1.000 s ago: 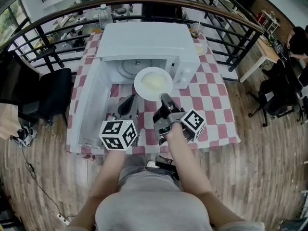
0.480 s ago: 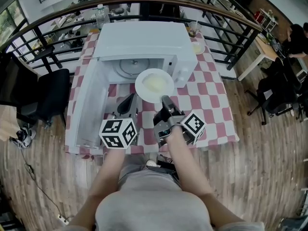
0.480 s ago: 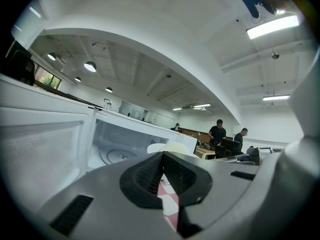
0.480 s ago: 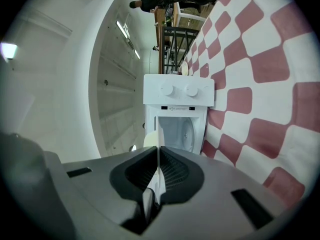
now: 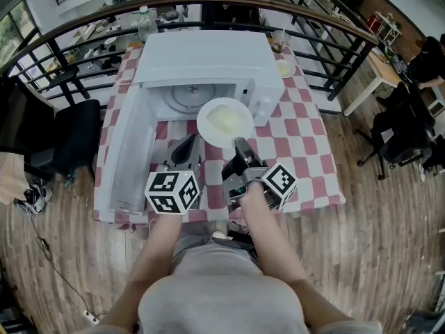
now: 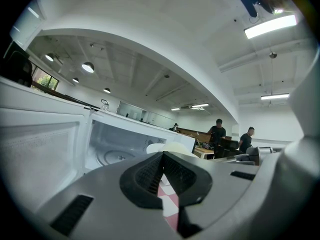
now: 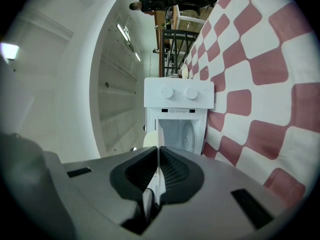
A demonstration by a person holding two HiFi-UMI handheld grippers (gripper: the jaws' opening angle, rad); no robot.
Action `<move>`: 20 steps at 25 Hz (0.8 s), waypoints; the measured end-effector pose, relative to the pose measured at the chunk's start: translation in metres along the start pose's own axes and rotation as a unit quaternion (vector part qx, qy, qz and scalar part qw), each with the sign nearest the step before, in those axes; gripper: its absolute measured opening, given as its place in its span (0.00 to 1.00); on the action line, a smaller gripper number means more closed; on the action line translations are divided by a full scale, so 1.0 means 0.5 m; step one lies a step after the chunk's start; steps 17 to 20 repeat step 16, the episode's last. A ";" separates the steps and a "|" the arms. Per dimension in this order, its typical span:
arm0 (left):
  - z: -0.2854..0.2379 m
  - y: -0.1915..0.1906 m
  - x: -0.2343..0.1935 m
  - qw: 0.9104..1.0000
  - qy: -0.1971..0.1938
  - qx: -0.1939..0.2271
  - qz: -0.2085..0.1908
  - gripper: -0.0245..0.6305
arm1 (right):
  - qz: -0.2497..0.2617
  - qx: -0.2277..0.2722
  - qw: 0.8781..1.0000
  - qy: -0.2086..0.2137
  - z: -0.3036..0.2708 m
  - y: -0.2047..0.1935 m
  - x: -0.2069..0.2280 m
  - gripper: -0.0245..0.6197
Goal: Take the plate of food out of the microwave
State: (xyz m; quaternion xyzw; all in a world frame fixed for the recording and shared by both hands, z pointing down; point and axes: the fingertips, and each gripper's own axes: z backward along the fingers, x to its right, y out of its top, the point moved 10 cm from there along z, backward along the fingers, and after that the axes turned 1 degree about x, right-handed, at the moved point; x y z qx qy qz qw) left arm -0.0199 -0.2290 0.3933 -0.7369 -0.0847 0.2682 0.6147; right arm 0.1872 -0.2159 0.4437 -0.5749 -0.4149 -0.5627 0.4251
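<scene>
Right gripper [image 5: 239, 145] pinches the plate [image 5: 224, 120] by its rim just outside the microwave [image 5: 208, 58]; left gripper [image 5: 186, 149] is closed, empty. Next, probably: set the plate down in front of the microwave.

We see a glossy plate [image 5: 207, 127], smooth white microwave [image 5: 208, 54] (plastic or painted metal, unclear), checked cloth [image 5: 306, 148], wooden floor [image 5: 375, 256].

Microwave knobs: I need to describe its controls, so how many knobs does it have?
2. In the right gripper view both sit side by side on the control panel: one knob and the other knob. None seems hidden.
</scene>
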 end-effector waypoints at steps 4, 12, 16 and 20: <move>0.000 -0.001 0.008 1.000 -0.001 0.004 -0.009 0.04 | -0.001 0.005 1.000 -0.003 0.002 -0.009 0.002 0.09; 0.008 -0.003 0.015 1.000 -0.002 0.009 -0.018 0.04 | -0.003 0.002 1.000 0.001 0.004 -0.032 0.001 0.09; 0.012 -0.005 0.016 1.000 0.000 0.010 -0.022 0.04 | -0.008 0.000 1.000 0.002 0.006 -0.046 0.003 0.09; 0.012 -0.005 0.016 1.000 0.000 0.010 -0.022 0.04 | -0.008 0.000 1.000 0.002 0.006 -0.046 0.003 0.09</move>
